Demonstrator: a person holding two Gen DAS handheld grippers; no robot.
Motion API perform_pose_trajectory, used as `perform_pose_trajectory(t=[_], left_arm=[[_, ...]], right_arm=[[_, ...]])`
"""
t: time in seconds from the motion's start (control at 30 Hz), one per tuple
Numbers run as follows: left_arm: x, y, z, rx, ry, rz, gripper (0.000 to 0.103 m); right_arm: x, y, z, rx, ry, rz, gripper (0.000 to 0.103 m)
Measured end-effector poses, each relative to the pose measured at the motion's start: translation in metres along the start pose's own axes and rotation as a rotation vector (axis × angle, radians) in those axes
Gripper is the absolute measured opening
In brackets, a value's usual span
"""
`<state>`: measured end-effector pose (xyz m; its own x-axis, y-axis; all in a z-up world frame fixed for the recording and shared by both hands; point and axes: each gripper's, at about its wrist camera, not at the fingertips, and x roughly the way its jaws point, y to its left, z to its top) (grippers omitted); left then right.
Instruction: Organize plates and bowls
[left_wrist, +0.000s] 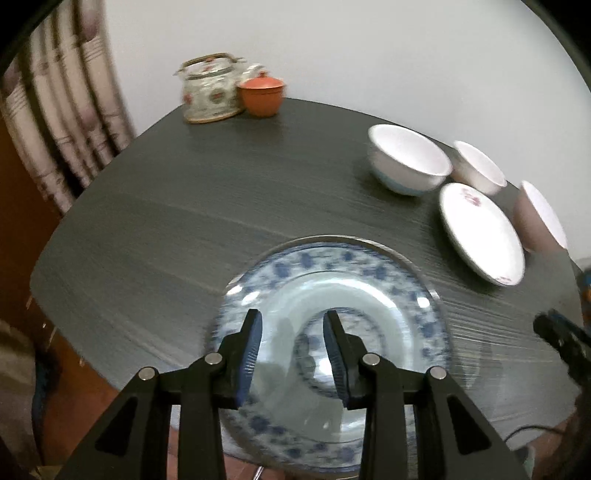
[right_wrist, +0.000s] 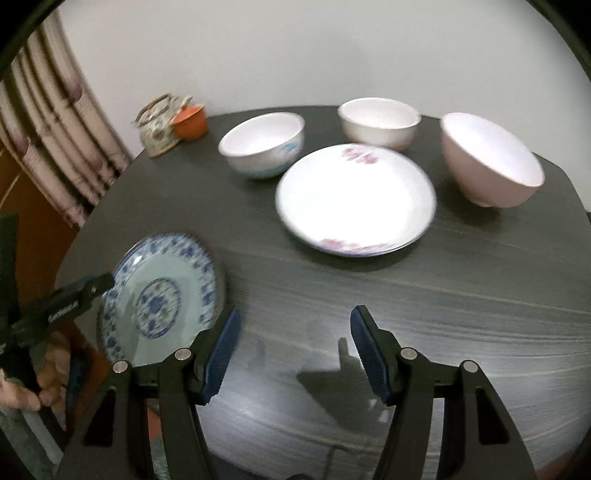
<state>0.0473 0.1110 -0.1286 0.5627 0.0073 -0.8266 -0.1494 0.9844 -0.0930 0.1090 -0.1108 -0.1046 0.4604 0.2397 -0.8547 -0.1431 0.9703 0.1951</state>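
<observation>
A blue-patterned plate (left_wrist: 369, 280) (right_wrist: 162, 291) lies at the near left edge of the dark round table (left_wrist: 221, 192) and seems to reach out past that edge. My left gripper (left_wrist: 293, 321) hovers over its middle, open, with only the plate's surface showing between the fingers. My right gripper (right_wrist: 295, 314) is open above bare tabletop, to the right of that plate. Farther back sit a white plate with pink flowers (right_wrist: 354, 199) (left_wrist: 480, 232), a white bowl with blue marks (right_wrist: 262, 144) (left_wrist: 406, 158), a small white bowl (right_wrist: 378, 122) and a pink bowl (right_wrist: 491, 158).
A glass teapot (left_wrist: 210, 88) (right_wrist: 159, 125) and an orange lidded cup (left_wrist: 262, 94) (right_wrist: 190, 120) stand at the far left of the table by the wall. A striped curtain (left_wrist: 55, 110) hangs on the left. A person's hand (right_wrist: 22, 391) shows at the lower left.
</observation>
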Motion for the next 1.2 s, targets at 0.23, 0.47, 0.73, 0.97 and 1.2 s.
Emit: perform_pose_trajectory(t=[0.23,0.47,0.73,0.97,1.2], left_arm=[[0.01,-0.049,0.033,0.063,0.007,-0.113,0.05],[0.048,-0.099,0.075,0.042,0.078,-0.239,0.05],[0.098,-0.135,0.1,0.038,0.154,-0.281,0.05],[0.128,-0.139,0.103,-0.007,0.227,-0.305,0.05],[0.14,-0.147,0.103,-0.01,0.261,-0.318,0.039]], right_arm=[[0.003,-0.057,0.021,0.094,-0.023,-0.008,0.059],[0.024,-0.101,0.047,0.14,-0.013,-0.021,0.049],[0.057,-0.129,0.07,0.152,0.017,-0.005,0.049],[0.079,-0.146,0.081,0.168,0.047,0.059,0.045],[0.094,-0.151,0.085,0.168,0.064,0.088,0.03]])
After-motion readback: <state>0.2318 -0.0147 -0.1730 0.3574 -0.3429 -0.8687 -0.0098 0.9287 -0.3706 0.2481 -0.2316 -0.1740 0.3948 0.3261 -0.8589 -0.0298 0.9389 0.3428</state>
